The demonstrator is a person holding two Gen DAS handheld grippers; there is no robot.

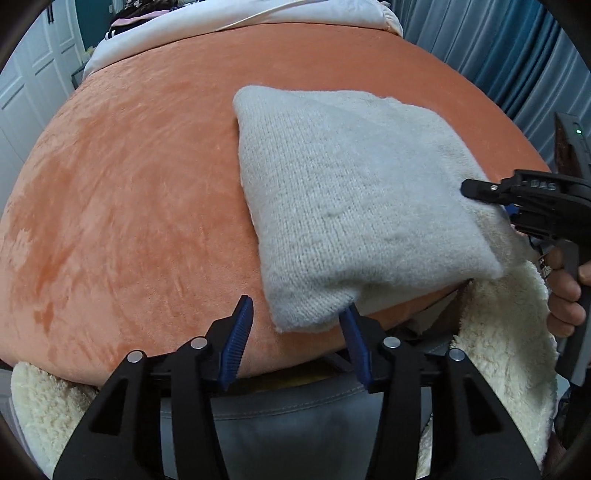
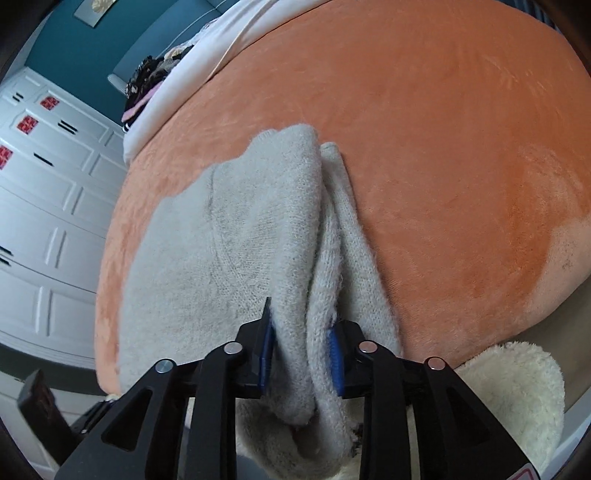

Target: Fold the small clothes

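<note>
A folded grey knit garment (image 1: 351,192) lies on the orange bed cover (image 1: 129,184), right of centre in the left wrist view. My left gripper (image 1: 297,303) stands open at its near corner; the blue pads are apart and do not press the cloth. My right gripper (image 1: 476,195) reaches in from the right and grips the garment's right edge. In the right wrist view, thick folds of the garment (image 2: 236,240) are bunched between the blue pads of the right gripper (image 2: 301,317), which is shut on them. The rest of the garment spreads away over the orange bed cover (image 2: 443,147).
A person's hand (image 1: 565,295) in a cream fleece sleeve (image 1: 506,350) holds the right gripper. White bedding (image 1: 221,29) lies at the far end of the bed, with dark clothes (image 2: 147,81) piled on it. White wardrobe doors (image 2: 48,221) stand left, blue curtains (image 1: 498,55) right.
</note>
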